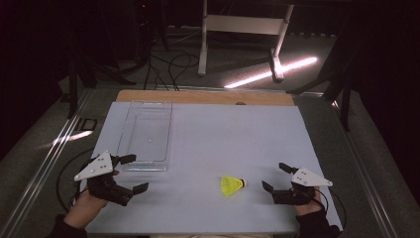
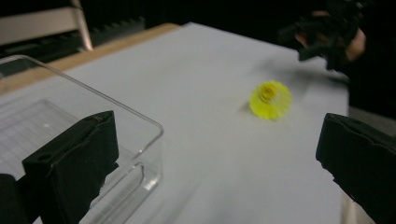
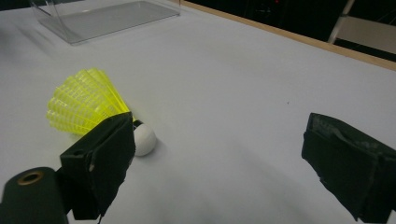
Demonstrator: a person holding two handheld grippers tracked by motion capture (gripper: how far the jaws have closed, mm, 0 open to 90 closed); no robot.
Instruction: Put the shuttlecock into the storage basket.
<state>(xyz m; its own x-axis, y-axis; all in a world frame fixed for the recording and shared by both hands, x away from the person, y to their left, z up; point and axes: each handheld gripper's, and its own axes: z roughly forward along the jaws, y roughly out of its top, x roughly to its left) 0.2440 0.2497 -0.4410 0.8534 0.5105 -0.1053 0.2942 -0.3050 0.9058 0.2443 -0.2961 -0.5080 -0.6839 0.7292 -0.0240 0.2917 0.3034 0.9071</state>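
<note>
A yellow shuttlecock (image 1: pixel 231 185) with a white cork tip lies on its side on the white table mat (image 1: pixel 208 148), skirt to the left and cork toward my right gripper. My right gripper (image 1: pixel 276 177) stands open just right of it, low over the mat; in the right gripper view the shuttlecock (image 3: pixel 86 108) lies beside the left jaw, nothing between the jaws. My left gripper (image 1: pixel 133 172) is open at the front left, next to the near end of a clear plastic box (image 1: pixel 146 135). From the left gripper view the shuttlecock (image 2: pixel 270 99) shows farther off, skirt facing me.
The clear box (image 2: pixel 56 121) is empty and lies lengthwise at the left of the mat. A wooden table edge (image 1: pixel 208 97) runs along the far side. Beyond it are a dark floor, cables and a white stand (image 1: pixel 242 29).
</note>
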